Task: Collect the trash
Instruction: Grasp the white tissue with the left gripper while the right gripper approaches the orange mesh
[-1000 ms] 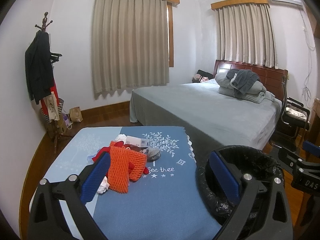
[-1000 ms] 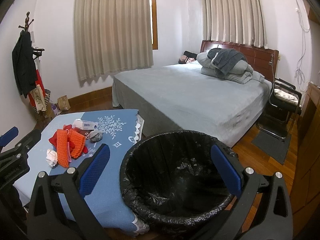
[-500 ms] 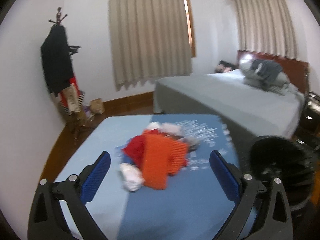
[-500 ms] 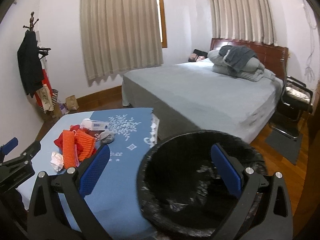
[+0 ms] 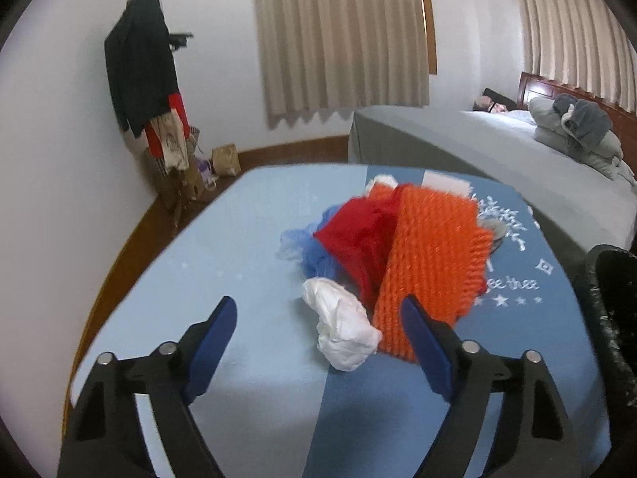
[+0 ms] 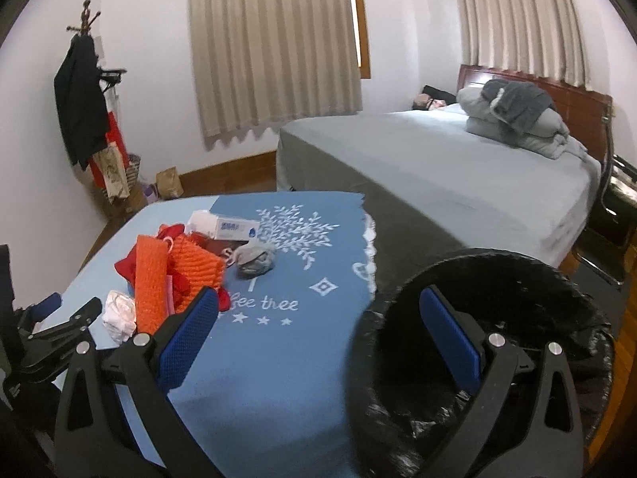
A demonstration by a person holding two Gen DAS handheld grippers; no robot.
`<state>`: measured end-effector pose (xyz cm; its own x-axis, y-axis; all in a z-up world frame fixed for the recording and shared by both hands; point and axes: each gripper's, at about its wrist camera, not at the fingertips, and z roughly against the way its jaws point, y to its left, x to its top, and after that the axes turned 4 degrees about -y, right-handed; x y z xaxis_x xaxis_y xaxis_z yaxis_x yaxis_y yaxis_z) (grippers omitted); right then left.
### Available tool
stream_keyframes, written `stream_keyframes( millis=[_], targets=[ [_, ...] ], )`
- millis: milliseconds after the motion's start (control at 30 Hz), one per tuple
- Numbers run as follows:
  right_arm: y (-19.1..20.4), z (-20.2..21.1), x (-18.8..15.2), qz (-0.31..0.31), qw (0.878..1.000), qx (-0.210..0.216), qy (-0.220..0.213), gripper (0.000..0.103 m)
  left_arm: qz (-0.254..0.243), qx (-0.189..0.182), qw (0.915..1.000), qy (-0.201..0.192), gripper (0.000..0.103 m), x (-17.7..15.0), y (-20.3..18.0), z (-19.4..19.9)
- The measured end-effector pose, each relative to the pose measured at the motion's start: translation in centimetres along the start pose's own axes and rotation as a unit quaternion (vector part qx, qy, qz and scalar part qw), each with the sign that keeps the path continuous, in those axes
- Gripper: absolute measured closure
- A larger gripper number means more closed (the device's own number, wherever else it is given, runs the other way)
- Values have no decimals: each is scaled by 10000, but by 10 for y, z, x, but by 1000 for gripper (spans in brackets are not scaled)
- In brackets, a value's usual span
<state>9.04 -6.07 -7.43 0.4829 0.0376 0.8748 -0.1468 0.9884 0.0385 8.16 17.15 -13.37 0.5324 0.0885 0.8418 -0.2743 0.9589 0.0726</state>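
A heap of trash lies on the blue tablecloth: an orange foam net, a red bag, a blue plastic bag, a crumpled white bag and a white box, with a grey wad beside them. My left gripper is open and empty, just short of the white bag. My right gripper is open and empty, over the gap between the table and the black-lined trash bin. The left gripper also shows in the right wrist view.
A grey bed stands behind the table and bin. A coat stand with clothes and bags is by the left wall. A black chair is at the far right. The bin rim shows at the right edge of the left wrist view.
My left gripper has swung left and moved in close to the trash heap, so the bin slid to the frame's right edge. My right gripper has shifted left, toward the table.
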Motion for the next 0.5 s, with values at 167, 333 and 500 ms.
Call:
stream_keyframes(
  millis=[167, 333, 500],
  targets=[
    [13, -22, -4, 139, 9998, 36, 157, 5, 72, -106, 9996, 258, 31, -6, 2, -30],
    [21, -43, -10, 181, 9993, 40, 310, 5, 82, -247, 9985, 492, 42, -14, 3, -53],
    [34, -61, -16, 245, 9986, 127, 460, 5, 88, -610, 9963, 597, 68, -17, 3, -61]
  ],
)
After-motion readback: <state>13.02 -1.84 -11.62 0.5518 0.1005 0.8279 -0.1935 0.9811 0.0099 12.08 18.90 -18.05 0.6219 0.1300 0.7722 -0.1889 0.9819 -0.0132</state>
